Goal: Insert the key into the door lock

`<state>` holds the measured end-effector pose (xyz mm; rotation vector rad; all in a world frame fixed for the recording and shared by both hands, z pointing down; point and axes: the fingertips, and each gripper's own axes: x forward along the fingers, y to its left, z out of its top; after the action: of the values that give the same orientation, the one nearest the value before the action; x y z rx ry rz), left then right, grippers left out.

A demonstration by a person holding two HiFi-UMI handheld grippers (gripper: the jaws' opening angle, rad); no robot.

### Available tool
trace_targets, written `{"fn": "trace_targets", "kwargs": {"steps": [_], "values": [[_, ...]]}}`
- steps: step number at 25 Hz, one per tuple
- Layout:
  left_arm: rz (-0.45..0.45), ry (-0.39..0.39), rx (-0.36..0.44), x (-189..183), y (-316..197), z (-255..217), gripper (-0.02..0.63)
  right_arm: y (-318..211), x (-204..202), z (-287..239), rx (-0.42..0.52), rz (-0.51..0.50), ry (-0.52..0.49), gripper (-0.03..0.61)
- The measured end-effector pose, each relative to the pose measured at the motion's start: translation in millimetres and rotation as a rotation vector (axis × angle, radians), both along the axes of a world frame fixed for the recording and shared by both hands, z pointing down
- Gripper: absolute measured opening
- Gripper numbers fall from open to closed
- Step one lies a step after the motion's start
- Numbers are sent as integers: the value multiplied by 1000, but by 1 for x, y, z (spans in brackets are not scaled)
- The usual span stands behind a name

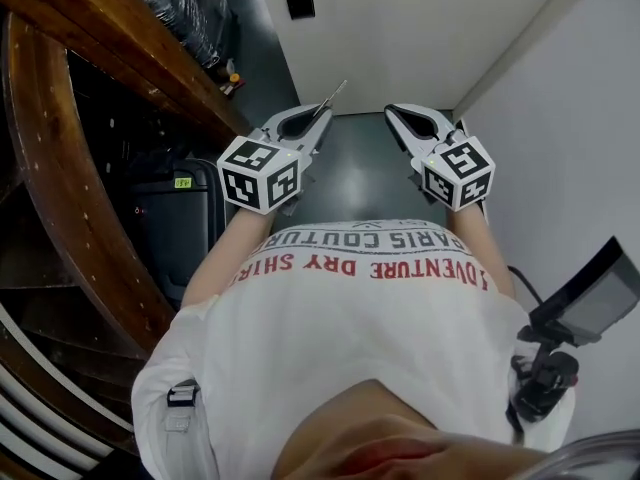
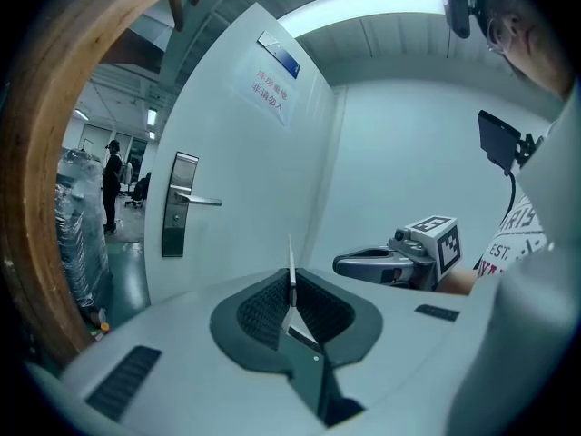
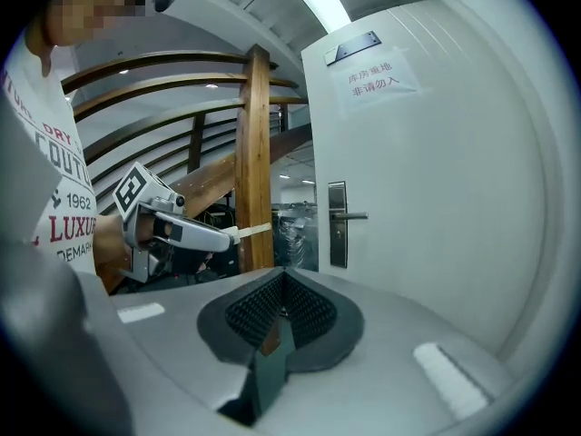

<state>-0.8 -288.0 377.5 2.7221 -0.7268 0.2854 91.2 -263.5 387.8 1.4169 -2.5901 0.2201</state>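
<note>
My left gripper [image 1: 320, 110] is shut on a thin flat metal key [image 1: 335, 94], whose blade sticks out past the jaw tips toward the door. In the left gripper view the key [image 2: 291, 263] stands upright between the closed pads. The white door [image 1: 420, 28] is ahead, some way off. Its steel lock plate [image 2: 179, 205] carries a lever handle [image 2: 205, 200]; the plate [image 3: 338, 223] also shows in the right gripper view. My right gripper [image 1: 397, 113] is level with the left, shut with nothing between its pads [image 3: 272, 302].
A curved wooden stair rail [image 1: 60, 198] and post [image 3: 255, 162] run along the left. A grey wall [image 1: 560, 118] closes the right side. A dark case [image 1: 165, 218] stands under the stairs. A black device on a stand [image 1: 570, 318] sits at my right hip.
</note>
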Motion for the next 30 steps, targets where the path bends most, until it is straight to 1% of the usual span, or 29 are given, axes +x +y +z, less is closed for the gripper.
{"fn": "trace_targets", "kwargs": {"steps": [3, 9, 13, 17, 20, 23, 26, 30], "values": [[-24, 9, 5, -8, -23, 2, 23, -21, -1, 0, 23, -6, 15, 2], [-69, 16, -14, -13, -53, 6, 23, -53, -2, 6, 16, -78, 65, 3], [-95, 36, -37, -16, -74, 18, 23, -86, 0, 9, 38, -89, 103, 3], [-125, 28, -46, -12, -113, 26, 23, -138, 9, 2, 57, -109, 121, 6], [-140, 19, -63, -1, -142, 36, 23, -182, 24, 2, 56, -125, 141, 7], [-153, 14, -88, 10, -170, 43, 23, -223, 38, 4, 53, -142, 139, 19], [-171, 8, -97, 15, -196, 47, 23, -263, 43, 3, 61, -165, 126, 44], [-208, 5, -112, 21, -234, 54, 23, -317, 48, 6, 74, -180, 99, 95]]}}
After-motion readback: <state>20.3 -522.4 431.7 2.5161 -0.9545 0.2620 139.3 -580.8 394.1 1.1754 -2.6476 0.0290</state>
